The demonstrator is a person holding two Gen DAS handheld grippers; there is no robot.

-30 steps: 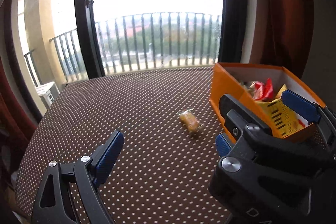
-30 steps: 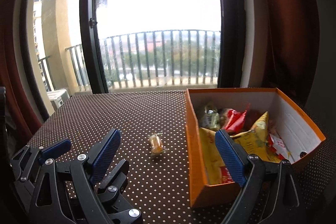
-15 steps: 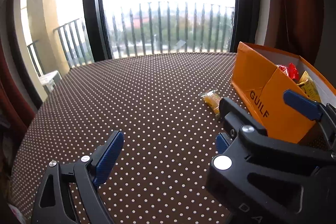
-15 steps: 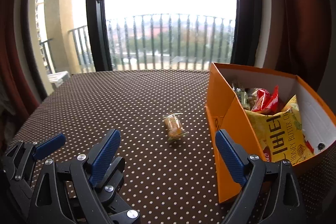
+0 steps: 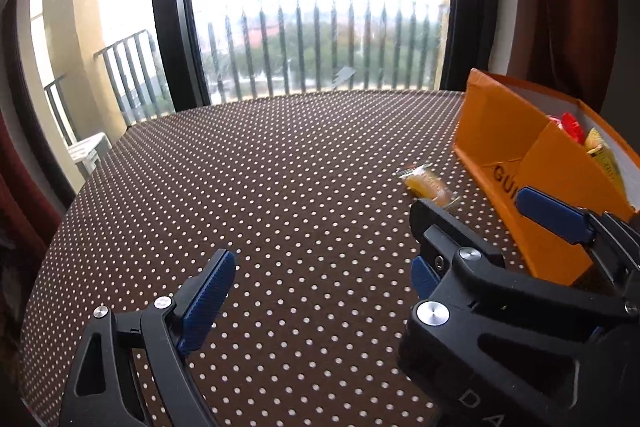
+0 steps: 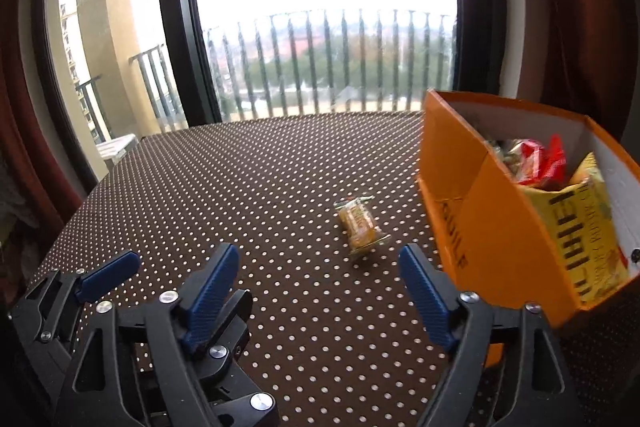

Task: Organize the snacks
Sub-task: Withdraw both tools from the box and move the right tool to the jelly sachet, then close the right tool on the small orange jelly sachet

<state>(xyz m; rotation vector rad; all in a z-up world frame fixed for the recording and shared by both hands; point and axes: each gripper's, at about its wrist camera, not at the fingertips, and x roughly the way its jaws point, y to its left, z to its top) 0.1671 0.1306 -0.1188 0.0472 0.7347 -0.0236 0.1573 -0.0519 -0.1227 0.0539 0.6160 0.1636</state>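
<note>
So: 1 wrapped snack (image 6: 361,227) left on tabletop (image 6: 240,187) | right tongs (image 6: 318,283) closing, nothing gripped | left tongs (image 5: 320,291) released | slippery wrapper could get nudged away beside orange box (image 6: 492,235)

Your left wrist view sits low and close over the brown white-dotted tablecloth (image 5: 280,211), facing the balcony window (image 5: 320,7). Your right wrist view looks the same way from just beside it. Both share the small yellow wrapped snack (image 6: 360,227) and the orange cardboard box (image 6: 488,223) at right
</note>
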